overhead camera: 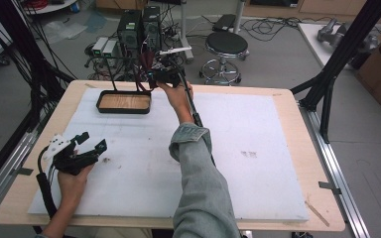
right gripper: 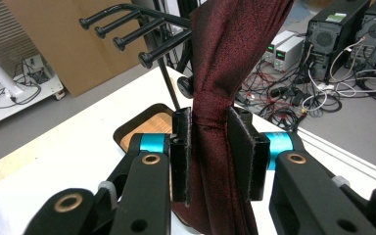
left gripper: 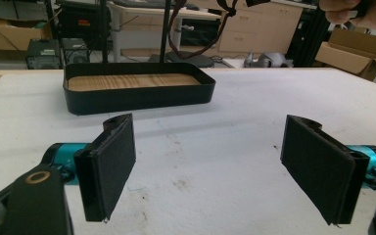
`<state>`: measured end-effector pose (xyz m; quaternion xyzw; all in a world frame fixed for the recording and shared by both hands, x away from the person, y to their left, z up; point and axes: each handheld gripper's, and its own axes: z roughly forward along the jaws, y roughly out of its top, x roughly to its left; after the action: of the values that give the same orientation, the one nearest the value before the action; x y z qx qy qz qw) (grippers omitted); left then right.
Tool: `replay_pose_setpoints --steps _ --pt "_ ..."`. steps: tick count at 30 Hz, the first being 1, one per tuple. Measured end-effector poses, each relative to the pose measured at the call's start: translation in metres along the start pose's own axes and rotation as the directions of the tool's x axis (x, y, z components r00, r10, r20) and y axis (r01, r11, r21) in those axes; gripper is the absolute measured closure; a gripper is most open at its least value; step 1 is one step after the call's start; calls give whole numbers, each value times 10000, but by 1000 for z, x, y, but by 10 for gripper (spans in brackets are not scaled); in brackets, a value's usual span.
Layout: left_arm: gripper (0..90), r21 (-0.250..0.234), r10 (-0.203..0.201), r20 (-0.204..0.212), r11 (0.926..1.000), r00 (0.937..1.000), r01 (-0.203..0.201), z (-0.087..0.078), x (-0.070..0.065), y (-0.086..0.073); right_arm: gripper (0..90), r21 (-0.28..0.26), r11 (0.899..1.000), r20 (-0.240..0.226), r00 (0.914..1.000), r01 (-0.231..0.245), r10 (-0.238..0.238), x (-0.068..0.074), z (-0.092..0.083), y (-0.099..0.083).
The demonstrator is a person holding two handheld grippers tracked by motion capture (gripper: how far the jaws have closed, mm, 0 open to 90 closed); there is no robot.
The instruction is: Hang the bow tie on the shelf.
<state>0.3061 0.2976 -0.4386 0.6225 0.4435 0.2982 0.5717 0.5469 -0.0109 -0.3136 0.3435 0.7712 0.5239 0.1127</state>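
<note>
Right hand-held gripper (right gripper: pixel 210 156) raised over the far edge of the tabletop (overhead camera: pixel 278 148), its two black padded jaws set either side of a dark red woven fabric band (right gripper: pixel 235 63), which hangs from a black metal rack with knob-tipped prongs (right gripper: pixel 127 27) and runs on below the jaws. The band's long axis is vertical, at right angles to the level closing line of the jaws; the pads lie against its gathered folds, so the band counts as grasped, though lightly. Below and beside it stands a shallow black tray with a wood-grain floor (overhead camera: pixel 124 102). Left hand-held gripper (overhead camera: pixel 87 144) rests low at the near left, jaws spread wide and empty, well apart from the band; the right hand is much the nearer. No brand name or writing is legible.
</note>
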Motion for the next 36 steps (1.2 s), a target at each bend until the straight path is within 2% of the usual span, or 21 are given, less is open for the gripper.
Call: replay_pose_setpoints --steps 11,17,26,32,36 --pt "210 32 43 -16 10000 10000 -42 0 0 0 649 -10 10000 172 9998 -98 98 -4 -5 1" --pt "210 39 39 -15 10000 10000 -39 -1 0 0 608 -133 9999 265 9996 -48 51 -4 -13 4" --pt "210 58 62 -34 10000 10000 -62 -1 0 0 539 -513 9987 359 9994 35 -16 -5 -37 12" --pt "210 46 59 -41 10000 10000 -59 0 -1 0 478 -833 9962 514 9985 240 -197 -5 -57 17" --pt "210 35 81 -49 10000 10000 -81 0 -1 0 458 -1024 9933 706 9964 537 -466 -4 -76 20"
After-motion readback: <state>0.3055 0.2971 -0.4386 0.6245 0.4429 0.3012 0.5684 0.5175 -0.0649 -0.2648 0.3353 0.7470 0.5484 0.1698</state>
